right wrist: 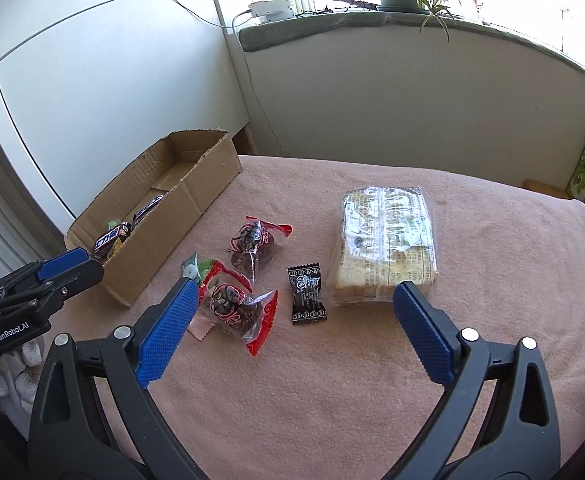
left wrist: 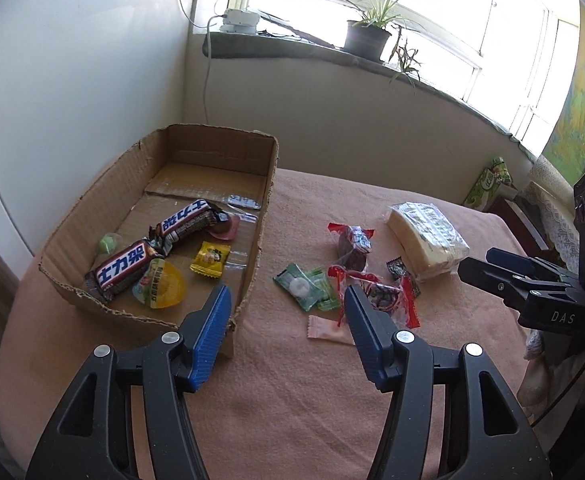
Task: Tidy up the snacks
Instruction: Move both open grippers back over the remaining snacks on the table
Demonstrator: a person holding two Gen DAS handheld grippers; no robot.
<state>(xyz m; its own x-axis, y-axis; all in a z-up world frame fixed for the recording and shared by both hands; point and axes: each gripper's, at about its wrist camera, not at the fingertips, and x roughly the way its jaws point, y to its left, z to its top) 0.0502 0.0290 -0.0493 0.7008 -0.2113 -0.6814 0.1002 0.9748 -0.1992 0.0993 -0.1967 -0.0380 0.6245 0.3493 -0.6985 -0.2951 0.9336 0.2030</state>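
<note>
Mid-sort: box [left wrist: 252,208] part filled. Left claw [left wrist: 286,332] half open, empty. Right claw [right wrist: 292,328] wide, empty; bread pack [right wrist: 388,244] just ahead-right. Next: straddle pack, close.

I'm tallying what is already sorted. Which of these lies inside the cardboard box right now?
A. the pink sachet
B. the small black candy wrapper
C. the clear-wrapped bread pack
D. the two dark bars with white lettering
D: the two dark bars lie on the floor of the cardboard box, while the black candy wrapper, bread pack and pink sachet lie out on the pink cloth.
</note>
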